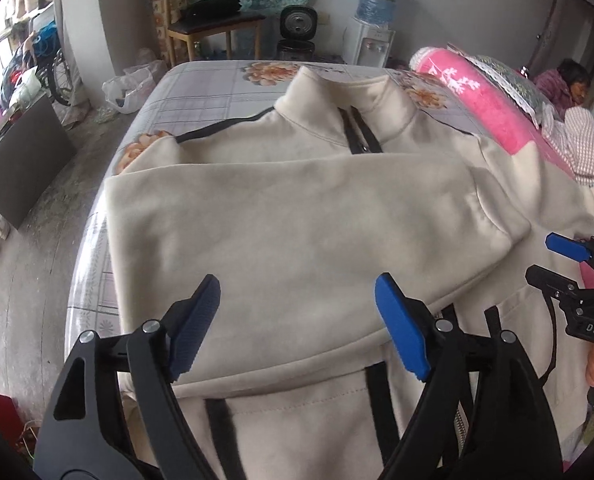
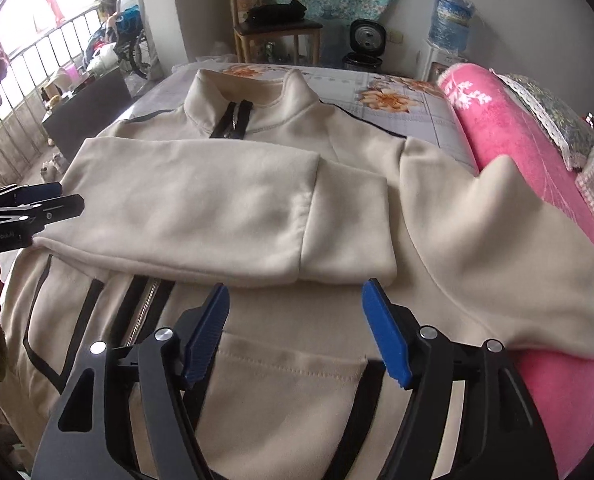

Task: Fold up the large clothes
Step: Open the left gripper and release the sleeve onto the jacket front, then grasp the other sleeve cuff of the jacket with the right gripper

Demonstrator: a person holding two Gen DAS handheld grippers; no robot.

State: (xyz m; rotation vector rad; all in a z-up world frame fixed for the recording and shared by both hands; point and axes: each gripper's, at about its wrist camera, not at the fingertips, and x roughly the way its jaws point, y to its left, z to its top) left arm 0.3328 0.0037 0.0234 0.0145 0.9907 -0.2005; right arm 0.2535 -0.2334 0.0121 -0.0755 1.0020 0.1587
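Observation:
A cream zip-up jacket [image 1: 297, 216] with black trim lies front-up on the bed, collar at the far end. It also shows in the right wrist view [image 2: 201, 200]. One sleeve [image 2: 225, 208] is folded across the chest. The other sleeve [image 2: 497, 240] spreads right against a pink blanket. My left gripper [image 1: 297, 304] is open and empty, held above the folded sleeve. My right gripper [image 2: 297, 312] is open and empty, above the lower front near the zipper [image 2: 145, 304]. Each gripper shows at the edge of the other's view: the right one [image 1: 553, 256] and the left one [image 2: 53, 200].
The bed [image 1: 201, 92] has a floral checked sheet. A rolled pink blanket [image 2: 517, 140] and a pillow lie along its right side. A wooden chair [image 1: 213, 28], a fan heater [image 1: 297, 32] and a water dispenser [image 1: 373, 36] stand beyond the bed. A person [image 1: 569, 88] sits at the far right.

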